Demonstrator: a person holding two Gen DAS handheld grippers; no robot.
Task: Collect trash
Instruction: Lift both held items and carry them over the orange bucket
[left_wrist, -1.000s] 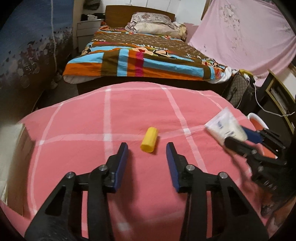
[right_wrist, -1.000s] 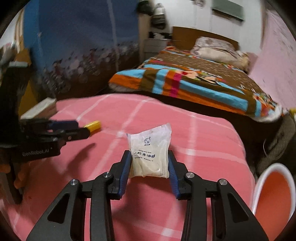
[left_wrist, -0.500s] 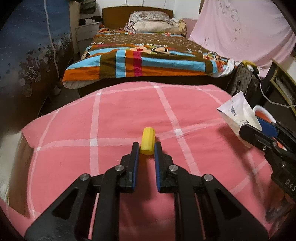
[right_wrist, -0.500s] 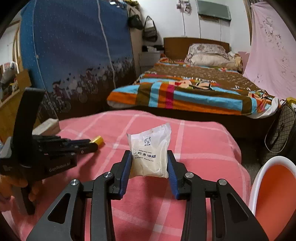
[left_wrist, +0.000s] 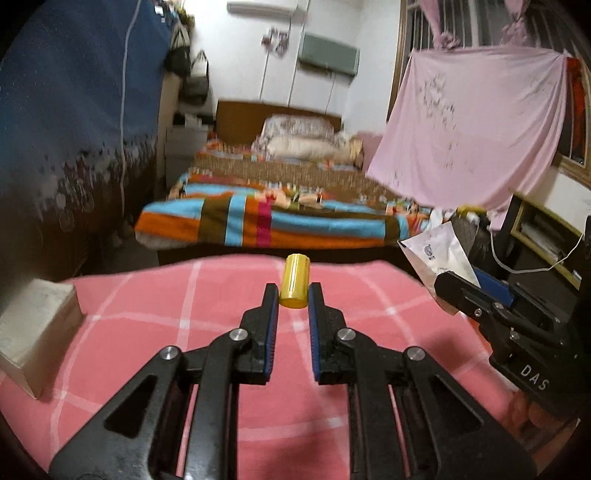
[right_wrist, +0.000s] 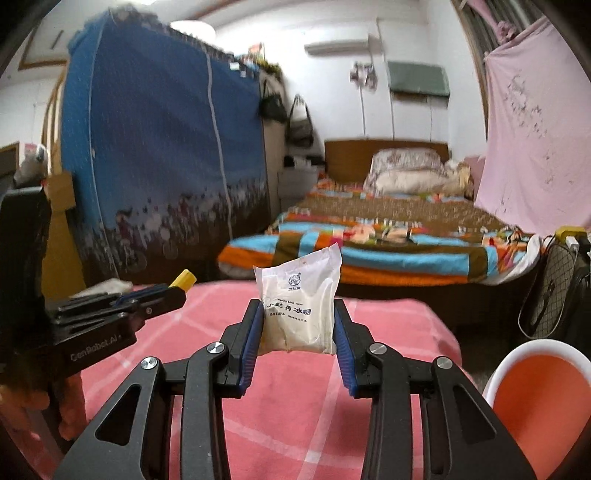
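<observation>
Two pinches: yellow cylinder (left_wrist: 294, 280) between left gripper (left_wrist: 292, 295) fingertips, white packet (right_wrist: 300, 306) between right gripper's (right_wrist: 298, 321).

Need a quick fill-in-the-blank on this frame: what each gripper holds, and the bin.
1. The left gripper is shut on a small ____ cylinder.
2. The right gripper grips a white ____ with printed text.
3. The bin with the white rim has an ____ inside.

Missing words: yellow; packet; orange
</observation>
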